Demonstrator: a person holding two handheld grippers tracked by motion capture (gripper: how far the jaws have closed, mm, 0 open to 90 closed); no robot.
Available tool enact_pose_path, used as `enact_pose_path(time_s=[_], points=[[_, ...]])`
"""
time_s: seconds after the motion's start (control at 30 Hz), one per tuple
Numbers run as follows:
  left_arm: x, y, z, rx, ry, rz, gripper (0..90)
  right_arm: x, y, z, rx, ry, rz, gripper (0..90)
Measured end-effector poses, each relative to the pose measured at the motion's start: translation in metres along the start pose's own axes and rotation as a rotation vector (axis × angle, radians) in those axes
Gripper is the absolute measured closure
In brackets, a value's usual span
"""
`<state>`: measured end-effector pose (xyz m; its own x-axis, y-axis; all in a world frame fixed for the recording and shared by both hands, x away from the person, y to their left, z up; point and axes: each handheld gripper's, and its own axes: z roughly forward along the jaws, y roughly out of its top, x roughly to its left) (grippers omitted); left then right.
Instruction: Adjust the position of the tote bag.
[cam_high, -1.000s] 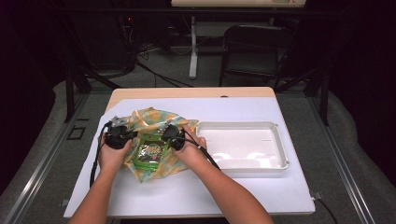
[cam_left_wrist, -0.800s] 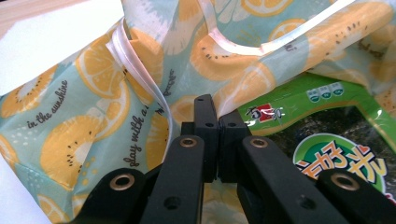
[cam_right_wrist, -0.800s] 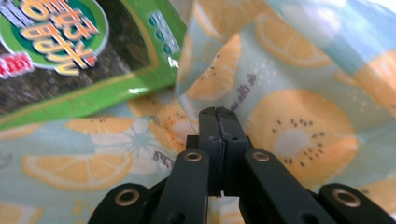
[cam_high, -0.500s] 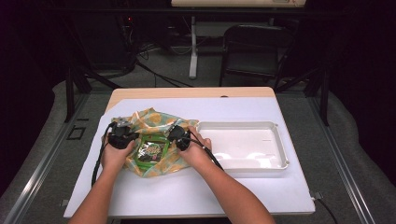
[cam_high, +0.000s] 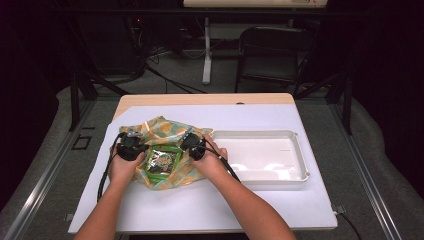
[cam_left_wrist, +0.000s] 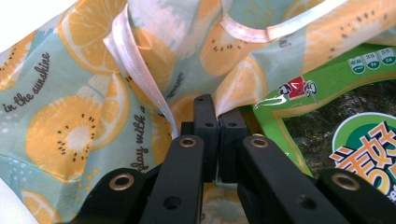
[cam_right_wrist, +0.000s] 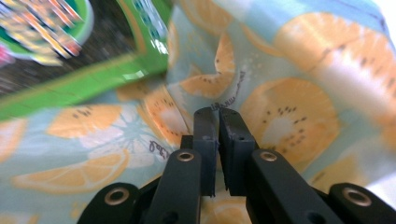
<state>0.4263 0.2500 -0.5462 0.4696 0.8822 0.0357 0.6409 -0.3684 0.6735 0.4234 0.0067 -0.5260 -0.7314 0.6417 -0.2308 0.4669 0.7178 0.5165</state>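
Your left gripper (cam_high: 131, 145) sits at the left edge of the fruit-print cloth bag (cam_high: 165, 132), which lies crumpled on the white mat (cam_high: 200, 210) just left of the white tray (cam_high: 260, 155); in the left gripper view the left gripper (cam_left_wrist: 216, 105) has its jaws pressed together, with a fold of the bag's fabric and its white hem (cam_left_wrist: 135, 65) running down into the seam between them, so they are clamped on the cloth. Your right gripper (cam_high: 192, 145) rests on the bag's right side, near the tray's left rim; in the right gripper view the right gripper (cam_right_wrist: 218, 114) shows a narrow slit between its jaws, which have just been easing apart, and the cloth lies right behind the tips; whether any of it is pinched between them cannot be told. The green snack packet (cam_high: 161, 161) lies in the bag's mouth, between your two grippers, just to the right of the left jaws (cam_left_wrist: 336, 98) and up-left of the right jaws (cam_right_wrist: 70, 51), touching neither pair
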Motion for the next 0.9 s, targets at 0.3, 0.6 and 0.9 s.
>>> enact_pose_path(time_s=[0.3, 0.6, 0.9], points=[[0.0, 0.0, -0.001, 0.001, 0.0, 0.002, 89.3, 0.004, 0.008, -0.032, -0.174, 0.028, -0.009, 84.4], [0.0, 0.0, -0.003, -0.004, -0.004, -0.001, 89.3, -0.004, 0.021, -0.049, -0.254, -0.008, -0.001, 79.0], [-0.001, -0.001, -0.003, -0.018, 0.005, -0.005, 89.3, -0.006, 0.039, -0.053, -0.263, -0.049, -0.039, 64.7]])
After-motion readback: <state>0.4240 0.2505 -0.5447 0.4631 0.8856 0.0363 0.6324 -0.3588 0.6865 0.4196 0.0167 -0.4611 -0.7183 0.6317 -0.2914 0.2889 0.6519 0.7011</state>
